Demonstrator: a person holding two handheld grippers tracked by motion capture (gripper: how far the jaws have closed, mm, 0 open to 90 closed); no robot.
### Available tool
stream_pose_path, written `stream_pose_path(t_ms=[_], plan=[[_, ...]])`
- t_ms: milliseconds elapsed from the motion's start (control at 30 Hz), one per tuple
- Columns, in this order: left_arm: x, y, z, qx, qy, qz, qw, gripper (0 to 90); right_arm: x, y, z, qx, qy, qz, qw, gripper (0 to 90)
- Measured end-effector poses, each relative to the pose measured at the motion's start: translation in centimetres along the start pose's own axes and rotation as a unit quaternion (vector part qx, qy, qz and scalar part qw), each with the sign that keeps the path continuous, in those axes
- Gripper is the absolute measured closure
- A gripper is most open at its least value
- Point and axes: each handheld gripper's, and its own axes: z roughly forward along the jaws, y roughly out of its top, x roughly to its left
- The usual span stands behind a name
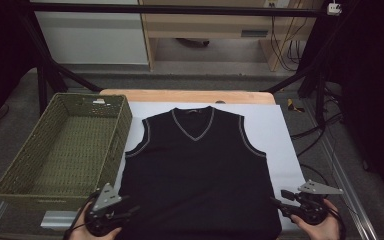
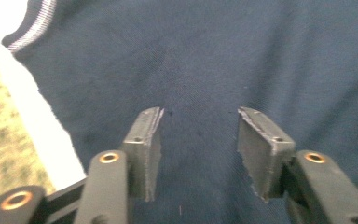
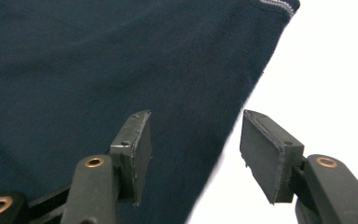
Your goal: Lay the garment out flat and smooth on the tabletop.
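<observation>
The left tool (image 1: 126, 210) hangs with its jaws apart over the near left corner of the dark sleeveless vest (image 1: 196, 170), nothing between them. The right tool (image 1: 279, 205) is likewise parted, straddling the vest's right side edge above the cloth. The vest lies flat, neck away, on a white sheet (image 1: 275, 130) covering the worktop (image 1: 190, 95). A green woven basket (image 1: 25, 170) sits just beside it at left.

Vest (image 1: 197, 175) lies flat on the sheet (image 1: 280, 135) atop your counter (image 1: 190, 96); basket (image 1: 60, 150) sits just left of it. Your grippers flank its near hem, left (image 1: 125, 212) and right (image 1: 280, 205).
</observation>
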Motion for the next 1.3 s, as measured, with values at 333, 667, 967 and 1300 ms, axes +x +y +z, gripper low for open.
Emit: stream_pose_path(t_ms=[333,667,967,1300], plan=[[-0.1,-1.0,3.4,0.036,0.008,-0.012,0.9992,61.2,0.1,0.2,3.9,0.018,-0.054,-0.041,0.9976,57.2],[-0.1,-0.9,2.7,0.059,0.003,-0.003,0.9983,89.0,0.2,-0.2,2.7,0.036,-0.044,-0.019,0.9982,86.5],[0.2,-1.1,1.0,0.029,-0.01,-0.009,0.9995,84.4,0.5,-0.3,1.8,0.007,-0.013,-0.022,0.9997,53.7],[0.9,1.2,2.1,-0.042,-0.022,-0.004,0.9989,46.9,0.6,2.3,2.9,-0.074,0.018,-0.04,0.9963,23.6]])
